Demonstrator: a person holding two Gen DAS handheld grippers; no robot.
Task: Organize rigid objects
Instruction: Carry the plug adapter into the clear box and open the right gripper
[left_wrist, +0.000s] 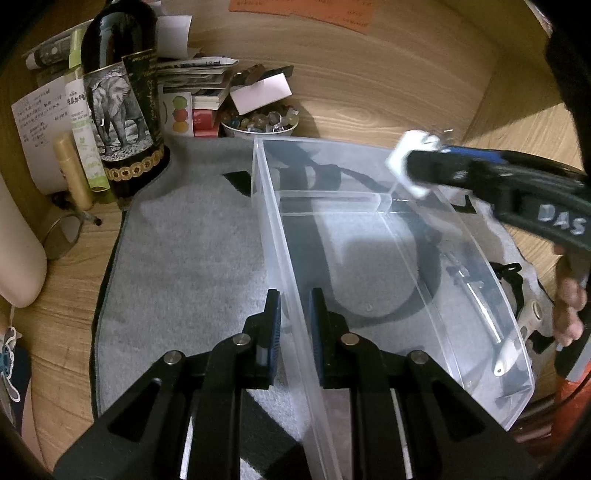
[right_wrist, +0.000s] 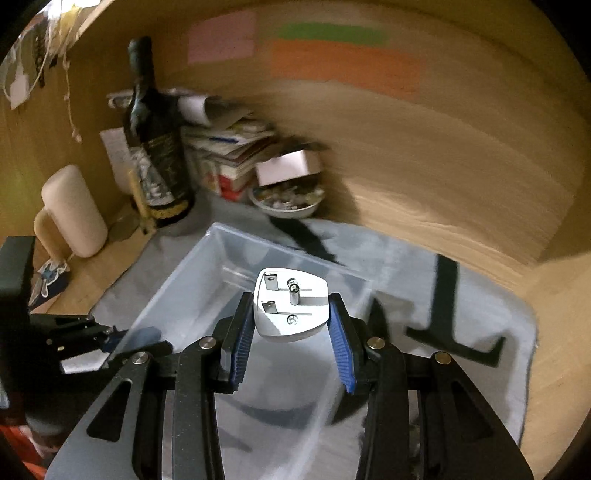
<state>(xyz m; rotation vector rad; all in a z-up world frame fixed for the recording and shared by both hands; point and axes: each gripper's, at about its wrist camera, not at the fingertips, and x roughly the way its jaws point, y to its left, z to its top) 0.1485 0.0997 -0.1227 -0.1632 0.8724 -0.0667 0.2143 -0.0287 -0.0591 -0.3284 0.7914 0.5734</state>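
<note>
Nearest my left camera, the left gripper (left_wrist: 293, 325) is clamped on the near side wall of the clear plastic bin (left_wrist: 461, 236), one pad outside the wall and one inside, jaws almost fully together. Under my tools lies the grey mat (left_wrist: 184, 251), with the bin resting on it; a clear divider crosses the bin ahead of my left fingers. Beyond the bin's far left corner stands the dark wine bottle (left_wrist: 122, 110), and just right of it a small bowl of beads (left_wrist: 258, 123). My right gripper (right_wrist: 291, 310) hangs over the bin's interior, partly open and pinching the white plug adapter (right_wrist: 291, 304) by its sides between blue pads, prongs facing the camera. Its surroundings are motion-blurred.
</note>
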